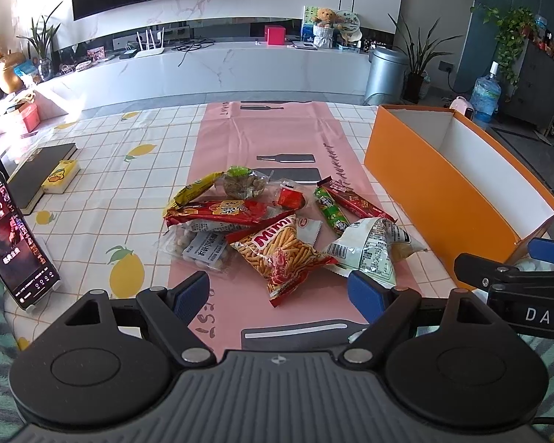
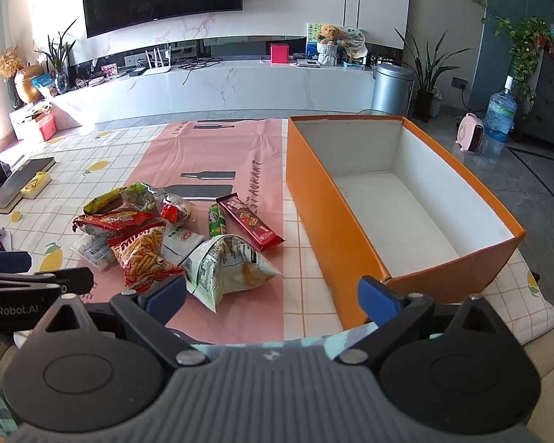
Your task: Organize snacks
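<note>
Both claws are hanging over the near edge of the table (image 2: 306,243), each with its blue pads spread wide and nothing between them. The left claw (image 1: 279,293) is pointing at the heap of snacks lying on the pink mat (image 1: 255,140), its right pad sitting just in front of the white crisp bag (image 1: 369,247). The right claw (image 2: 271,295) is facing the gap between the heap and the orange box (image 2: 336,229), its right pad showing in front of the box's near corner. The box is standing open and empty on the right side of the table, white inside, well apart from most of the packets. In the heap, the Mimi stick-snack bag (image 1: 280,254) is lying nearest, partly over a clear bag of round nuts (image 1: 199,249); a long red packet (image 1: 218,214) is lying across behind them, with a yellow packet (image 1: 195,188) and a clear green-topped bag (image 1: 242,182) farther off. A green tube (image 1: 330,210) and a dark red bar (image 1: 354,203) are lying side by side to the right. A phone (image 1: 16,243) is propped at the left, near a dark book (image 1: 40,173).
</note>
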A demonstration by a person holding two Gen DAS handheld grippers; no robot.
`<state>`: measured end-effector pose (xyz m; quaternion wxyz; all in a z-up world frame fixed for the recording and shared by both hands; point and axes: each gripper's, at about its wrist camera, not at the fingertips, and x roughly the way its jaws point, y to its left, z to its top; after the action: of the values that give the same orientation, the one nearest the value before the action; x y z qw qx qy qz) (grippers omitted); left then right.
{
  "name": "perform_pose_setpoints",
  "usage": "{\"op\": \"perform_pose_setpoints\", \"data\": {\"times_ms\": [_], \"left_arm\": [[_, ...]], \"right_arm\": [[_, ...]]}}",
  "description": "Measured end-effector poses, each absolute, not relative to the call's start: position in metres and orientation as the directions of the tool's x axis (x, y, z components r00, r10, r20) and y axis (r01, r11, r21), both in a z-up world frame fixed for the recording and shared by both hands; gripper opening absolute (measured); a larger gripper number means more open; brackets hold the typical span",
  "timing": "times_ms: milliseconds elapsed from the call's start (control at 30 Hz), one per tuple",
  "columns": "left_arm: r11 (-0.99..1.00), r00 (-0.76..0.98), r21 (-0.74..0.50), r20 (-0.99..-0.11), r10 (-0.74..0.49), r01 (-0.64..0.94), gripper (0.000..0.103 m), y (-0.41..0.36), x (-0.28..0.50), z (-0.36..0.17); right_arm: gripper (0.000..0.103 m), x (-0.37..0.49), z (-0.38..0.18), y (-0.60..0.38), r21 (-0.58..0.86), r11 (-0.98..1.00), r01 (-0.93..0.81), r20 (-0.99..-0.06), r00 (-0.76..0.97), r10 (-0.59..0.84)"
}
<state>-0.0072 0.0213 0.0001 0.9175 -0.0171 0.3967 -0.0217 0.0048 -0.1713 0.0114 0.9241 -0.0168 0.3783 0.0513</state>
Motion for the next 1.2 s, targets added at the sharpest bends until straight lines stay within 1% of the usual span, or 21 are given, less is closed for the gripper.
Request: {"op": "perform_pose_setpoints", "data": {"times_ms": [267, 433, 467, 500, 600, 633, 667, 900, 967, 1100, 1133, 1167, 1200], "left_arm": [[0.998, 0.694, -0.054, -0.718, -0.055, 0.023, 0.099, 0.023, -0.009, 0.003], [0.997, 0.706, -0.060, -0.704, -0.076, 0.047, 0.099, 0.026, -0.010, 0.006], [0.997, 0.709, -0.064, -0.701, -0.083, 0.053, 0.096, 0.028, -0.010, 0.006], [0.996, 0.710, -0.071, -0.698, -0.091, 0.057, 0.090, 0.029, -0.010, 0.005], [0.991, 0.702, -0.111, -0.701, -0.130, 0.073, 0.082, 0.033, -0.008, 0.002], [0.989, 0.700, -0.126, -0.700, -0.140, 0.073, 0.081, 0.035, -0.006, 0.001], [0.988, 0.699, -0.139, -0.700, -0.148, 0.070, 0.080, 0.036, -0.005, -0.001], [0.971, 0.681, -0.238, -0.707, -0.190, 0.024, 0.080, 0.047, 0.012, -0.007], [0.971, 0.673, -0.241, -0.717, -0.179, 0.001, 0.080, 0.049, 0.018, -0.010], [0.970, 0.643, -0.240, -0.748, -0.164, -0.032, 0.080, 0.052, 0.034, -0.022], [0.969, 0.634, -0.242, -0.757, -0.160, -0.044, 0.080, 0.054, 0.038, -0.025], [0.967, 0.626, -0.248, -0.763, -0.160, -0.055, 0.082, 0.055, 0.043, -0.028], [0.964, 0.618, -0.256, -0.770, -0.161, -0.067, 0.084, 0.057, 0.047, -0.031]], "right_arm": [[0.097, 0.003, 0.012, -0.171, 0.014, 0.994, -0.109, -0.696, 0.712, 0.088], [0.097, 0.003, 0.011, -0.169, 0.023, 0.992, -0.127, -0.682, 0.723, 0.108], [0.096, 0.003, 0.011, -0.168, 0.020, 0.991, -0.136, -0.677, 0.727, 0.113], [0.094, 0.003, 0.010, -0.167, 0.017, 0.989, -0.146, -0.672, 0.731, 0.120], [0.085, 0.006, 0.006, -0.163, 0.025, 0.985, -0.170, -0.673, 0.726, 0.143], [0.078, 0.008, 0.005, -0.162, 0.030, 0.984, -0.177, -0.674, 0.723, 0.151], [0.075, 0.010, 0.003, -0.160, 0.031, 0.982, -0.187, -0.677, 0.719, 0.159], [0.075, 0.030, -0.007, -0.145, -0.022, 0.966, -0.257, -0.689, 0.704, 0.171], [0.079, 0.037, -0.012, -0.141, -0.026, 0.964, -0.266, -0.696, 0.697, 0.173], [0.083, 0.055, -0.022, -0.133, -0.038, 0.958, -0.284, -0.708, 0.684, 0.175], [0.085, 0.059, -0.023, -0.131, -0.039, 0.956, -0.292, -0.705, 0.685, 0.180], [0.089, 0.063, -0.025, -0.129, -0.040, 0.953, -0.301, -0.702, 0.687, 0.187], [0.090, 0.067, -0.027, -0.127, -0.047, 0.950, -0.310, -0.701, 0.687, 0.190]]}}
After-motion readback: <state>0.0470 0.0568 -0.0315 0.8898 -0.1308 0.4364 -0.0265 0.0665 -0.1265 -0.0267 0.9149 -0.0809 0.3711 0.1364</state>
